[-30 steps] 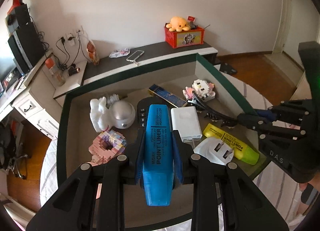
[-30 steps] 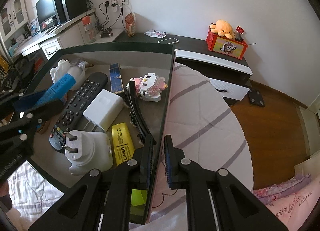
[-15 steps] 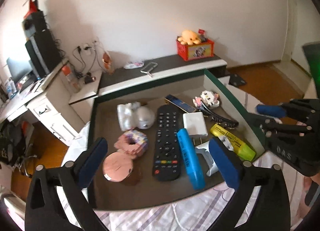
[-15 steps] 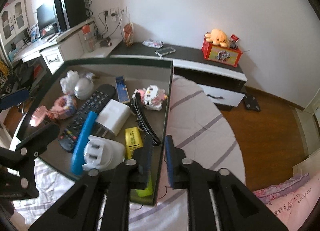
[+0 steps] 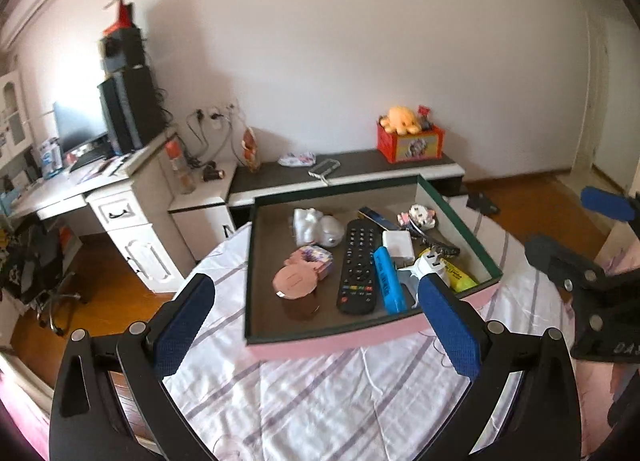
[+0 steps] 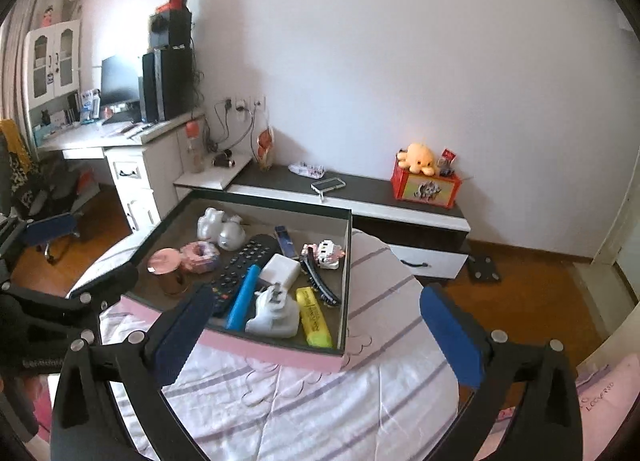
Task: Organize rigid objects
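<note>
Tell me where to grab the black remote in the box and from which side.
Grip the remote across its narrow width, about midway along, coming from above. It lies flat with the blue marker close along one side, so one finger must slip between them.

– What sits on the low dark cabinet (image 6: 372,191) by the wall?
– A red box (image 6: 426,188) with an orange plush octopus (image 6: 418,157) on top, and a phone (image 6: 327,184) lying flat.
– And left of it?
– A white desk (image 6: 120,141) with a monitor (image 6: 119,80) and tall black speakers (image 6: 166,81).
– Underneath everything?
– A bed with a white, purple-striped sheet (image 6: 320,401); wooden floor (image 6: 540,293) beyond.
</note>
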